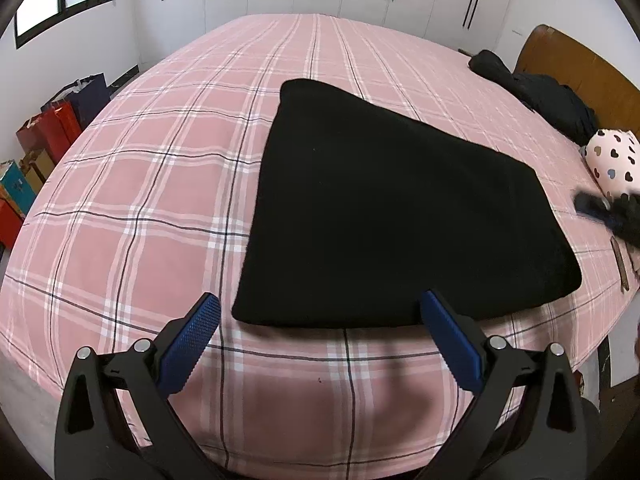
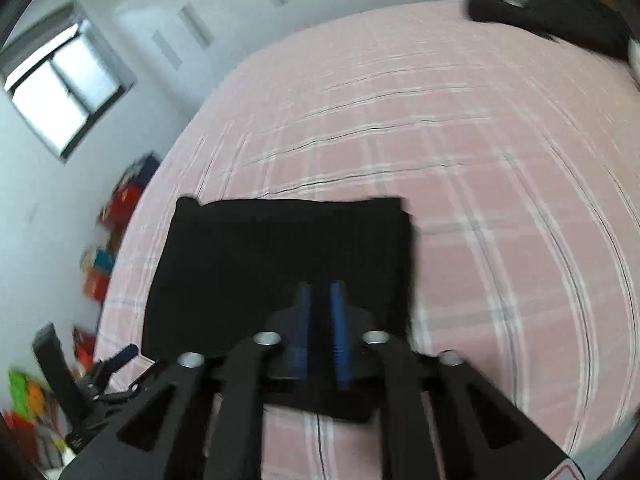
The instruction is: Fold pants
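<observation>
- The black pants (image 1: 400,216) lie on the bed (image 1: 160,184), on its pink plaid sheet, already folded into a compact flat block. In the left wrist view they fill the centre and right of the frame; in the right wrist view they sit in the lower middle.
- By the look of it the folding is far along: either one last fold is in hand, or the finished bundle is about to be lifted away. Which of the two the frames do not settle.
- The right gripper (image 2: 322,292) points steeply down over the near edge of the pants, low in the centre of its own blurred view. Its jaws stand nearly together, with only a thin dark gap between the blue pads (image 2: 338,332).
- Whether black cloth is pinched in that gap cannot be told: the pads overlap the pants, but blur and the dark fabric hide any fold.
- The left gripper (image 1: 320,304) hovers over the bed at the bottom of its frame, tilted down, its jaws wide apart and holding nothing. Its right fingertip overlaps the near hem.
- The next move, I judge, calls for the left jaws to close on the near left corner so both ends lift evenly and the stacked layers do not slide apart.
</observation>
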Action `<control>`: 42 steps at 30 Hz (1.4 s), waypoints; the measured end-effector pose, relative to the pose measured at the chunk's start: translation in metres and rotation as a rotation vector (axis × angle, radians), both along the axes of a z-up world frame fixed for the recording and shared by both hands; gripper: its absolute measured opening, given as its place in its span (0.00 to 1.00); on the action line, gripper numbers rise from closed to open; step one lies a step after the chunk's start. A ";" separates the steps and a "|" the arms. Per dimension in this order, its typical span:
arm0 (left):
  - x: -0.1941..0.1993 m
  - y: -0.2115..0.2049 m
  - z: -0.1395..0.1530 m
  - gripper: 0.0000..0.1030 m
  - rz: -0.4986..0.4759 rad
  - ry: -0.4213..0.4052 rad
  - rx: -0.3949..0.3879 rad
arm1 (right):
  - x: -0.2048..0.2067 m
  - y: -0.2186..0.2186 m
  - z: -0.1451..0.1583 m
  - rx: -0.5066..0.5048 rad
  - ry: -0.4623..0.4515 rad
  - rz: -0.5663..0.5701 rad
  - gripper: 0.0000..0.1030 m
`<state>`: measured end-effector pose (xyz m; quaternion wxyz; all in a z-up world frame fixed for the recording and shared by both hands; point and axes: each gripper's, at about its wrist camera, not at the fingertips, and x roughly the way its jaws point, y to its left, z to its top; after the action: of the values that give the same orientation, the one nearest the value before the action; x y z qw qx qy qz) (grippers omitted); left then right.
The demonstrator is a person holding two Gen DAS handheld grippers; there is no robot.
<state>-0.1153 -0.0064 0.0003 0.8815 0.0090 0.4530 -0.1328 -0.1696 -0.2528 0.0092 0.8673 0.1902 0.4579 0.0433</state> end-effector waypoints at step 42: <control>0.090 0.031 -0.041 0.95 0.025 0.407 -0.304 | -0.033 -0.027 -0.095 0.327 0.226 -0.157 0.78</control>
<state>-0.0254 0.0243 -0.0406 0.7649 -0.1561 0.5963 -0.1873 -0.2030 -0.2801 -0.0855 0.7686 0.3672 0.5231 0.0279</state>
